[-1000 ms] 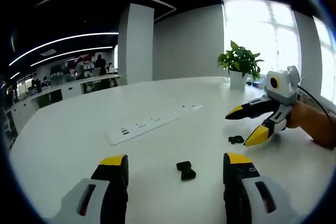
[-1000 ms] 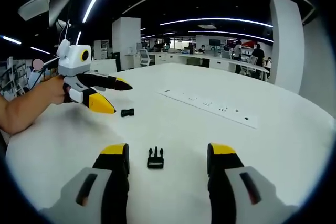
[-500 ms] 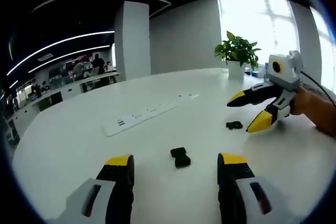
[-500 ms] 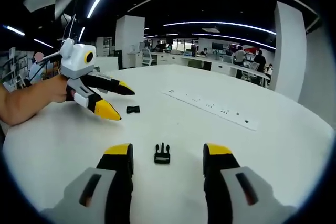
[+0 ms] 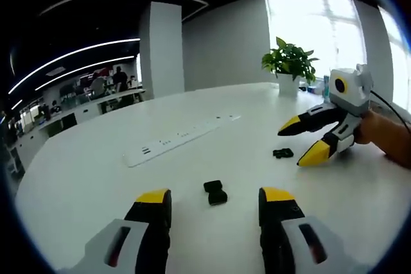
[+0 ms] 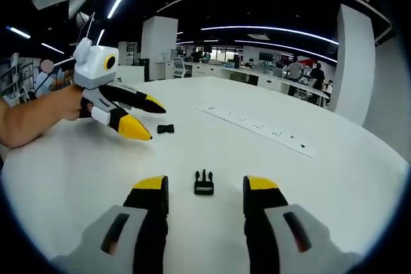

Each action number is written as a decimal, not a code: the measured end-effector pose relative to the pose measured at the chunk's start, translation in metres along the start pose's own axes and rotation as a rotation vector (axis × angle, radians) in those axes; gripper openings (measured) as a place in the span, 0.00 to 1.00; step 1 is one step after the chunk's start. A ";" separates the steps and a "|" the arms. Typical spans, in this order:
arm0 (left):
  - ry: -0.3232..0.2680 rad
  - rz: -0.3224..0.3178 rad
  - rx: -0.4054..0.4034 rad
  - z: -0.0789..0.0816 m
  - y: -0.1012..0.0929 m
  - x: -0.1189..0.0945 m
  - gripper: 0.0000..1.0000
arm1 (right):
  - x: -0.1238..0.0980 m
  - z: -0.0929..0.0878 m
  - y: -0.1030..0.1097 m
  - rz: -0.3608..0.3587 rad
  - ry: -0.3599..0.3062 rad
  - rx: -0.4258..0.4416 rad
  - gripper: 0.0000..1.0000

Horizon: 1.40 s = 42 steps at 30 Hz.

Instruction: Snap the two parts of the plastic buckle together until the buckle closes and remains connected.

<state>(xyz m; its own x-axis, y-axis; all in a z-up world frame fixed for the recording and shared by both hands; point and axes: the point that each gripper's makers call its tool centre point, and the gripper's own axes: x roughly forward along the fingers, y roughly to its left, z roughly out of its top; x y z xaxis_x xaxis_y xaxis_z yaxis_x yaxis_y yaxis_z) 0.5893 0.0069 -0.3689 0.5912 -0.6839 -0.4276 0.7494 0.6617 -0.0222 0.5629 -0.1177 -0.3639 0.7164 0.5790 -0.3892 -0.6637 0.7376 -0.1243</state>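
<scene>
Left gripper view: two buckle parts (image 5: 216, 192) (image 5: 282, 153), unjoined.

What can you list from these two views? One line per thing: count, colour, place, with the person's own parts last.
Table: one, white, round, under everything.
Socket half: one, black, on the table ahead of the left gripper.
Pronged half: one, black, on the table ahead of the right gripper, apart from the socket half.
Power strip: one, white, long, mid-table.
Plant: one, green in a white pot, far table edge by the window.
Pillar: one, white, behind the table.
Left gripper: grey, yellow-tipped jaws, open.
Right gripper: same colours, open.
Hand: one, holding the right gripper.
</scene>
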 end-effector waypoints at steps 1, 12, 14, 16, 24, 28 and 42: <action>0.000 0.001 -0.002 0.000 0.000 0.000 0.53 | 0.000 0.000 -0.001 -0.002 -0.003 0.006 0.44; 0.004 -0.012 -0.005 -0.002 -0.020 -0.006 0.44 | -0.001 0.002 0.003 0.005 -0.006 0.017 0.43; 0.005 -0.012 -0.007 -0.002 -0.021 -0.007 0.42 | 0.000 0.002 0.004 0.011 -0.006 0.021 0.42; 0.005 -0.010 -0.012 -0.003 -0.025 -0.007 0.42 | 0.000 0.001 0.004 0.012 -0.003 0.022 0.42; 0.002 0.014 -0.006 -0.001 -0.022 -0.005 0.36 | -0.002 0.000 0.001 0.000 -0.003 0.035 0.39; 0.007 0.002 -0.014 -0.002 -0.020 -0.004 0.33 | -0.003 -0.001 0.003 0.001 0.007 0.028 0.36; 0.020 0.004 -0.040 -0.007 -0.007 0.002 0.29 | 0.001 -0.003 0.008 0.003 0.022 0.034 0.32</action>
<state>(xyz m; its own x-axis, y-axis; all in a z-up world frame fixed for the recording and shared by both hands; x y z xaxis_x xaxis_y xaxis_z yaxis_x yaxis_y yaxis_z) 0.5829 0.0028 -0.3755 0.5881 -0.6752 -0.4453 0.7343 0.6765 -0.0559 0.5576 -0.1126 -0.3676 0.7095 0.5735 -0.4094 -0.6577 0.7476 -0.0924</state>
